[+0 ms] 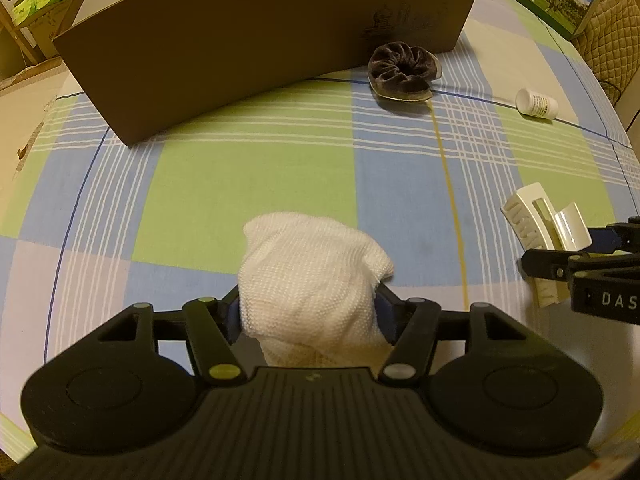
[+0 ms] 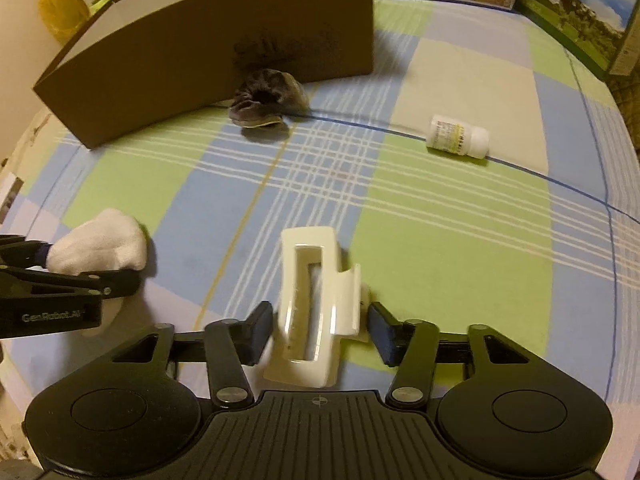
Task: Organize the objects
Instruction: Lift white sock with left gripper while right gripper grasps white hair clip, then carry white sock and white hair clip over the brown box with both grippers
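**Holding the cloth, closing on the hair clip**

Gripping a white knitted cloth (image 1: 316,276), my left tool (image 1: 308,312) has its two pads pressed into the soft bundle from both sides. The cloth is bunched, with a fine woven texture, and it bulges forward out of the pads above the checked surface (image 1: 256,172).

My right tool (image 2: 320,328) is open, and the cream hair clip (image 2: 316,312) lies between its pads, close to both; whether either one touches it I cannot tell. The clip is hard, glossy plastic with a long slot in the middle and teeth along its edge. I think I should close slowly and squarely on its flat sides, because smooth plastic can slip or twist out, and the spring could open if I press on the wrong end.

The brown cardboard box (image 1: 248,40) stands at the far side and is probably the place for the things. A dark velvet scrunchie (image 1: 404,70) leans against its wall, and a small white bottle (image 2: 458,136) lies on its side, well apart to the right.
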A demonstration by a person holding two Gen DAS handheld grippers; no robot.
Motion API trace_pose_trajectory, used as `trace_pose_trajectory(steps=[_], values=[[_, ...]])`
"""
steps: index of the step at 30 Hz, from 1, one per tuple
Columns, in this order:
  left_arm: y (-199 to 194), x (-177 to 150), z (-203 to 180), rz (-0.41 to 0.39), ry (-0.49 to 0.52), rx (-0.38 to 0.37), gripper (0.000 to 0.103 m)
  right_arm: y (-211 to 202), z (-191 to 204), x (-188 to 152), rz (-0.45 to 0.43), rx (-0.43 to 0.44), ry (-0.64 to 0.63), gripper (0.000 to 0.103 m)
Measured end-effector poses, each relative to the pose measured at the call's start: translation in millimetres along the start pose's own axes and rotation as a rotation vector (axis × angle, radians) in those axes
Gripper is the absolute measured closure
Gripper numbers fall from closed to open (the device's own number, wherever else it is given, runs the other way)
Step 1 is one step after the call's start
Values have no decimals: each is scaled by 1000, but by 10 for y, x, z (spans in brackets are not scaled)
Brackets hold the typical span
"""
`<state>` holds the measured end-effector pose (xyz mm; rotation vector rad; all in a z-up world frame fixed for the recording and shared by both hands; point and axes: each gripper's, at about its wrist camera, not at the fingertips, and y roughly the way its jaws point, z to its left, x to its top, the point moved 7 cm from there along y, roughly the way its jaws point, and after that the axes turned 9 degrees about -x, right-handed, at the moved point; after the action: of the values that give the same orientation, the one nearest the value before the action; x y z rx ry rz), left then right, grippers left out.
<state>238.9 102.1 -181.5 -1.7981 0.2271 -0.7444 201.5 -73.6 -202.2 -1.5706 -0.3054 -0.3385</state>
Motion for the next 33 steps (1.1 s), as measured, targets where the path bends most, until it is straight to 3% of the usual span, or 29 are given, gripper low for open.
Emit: trace_pose_trajectory(steps=[11,20,33], values=[[1,-10,-2,0,-1,0,45,-63,-4,-12,-27,11,-22,65],[-50,1,13,-12,-8,-10,49,-140,-44,28,-42,51,8,65],[-487,333,13,-135,0,-41,49,-397,38,450,-112,120,12,65]])
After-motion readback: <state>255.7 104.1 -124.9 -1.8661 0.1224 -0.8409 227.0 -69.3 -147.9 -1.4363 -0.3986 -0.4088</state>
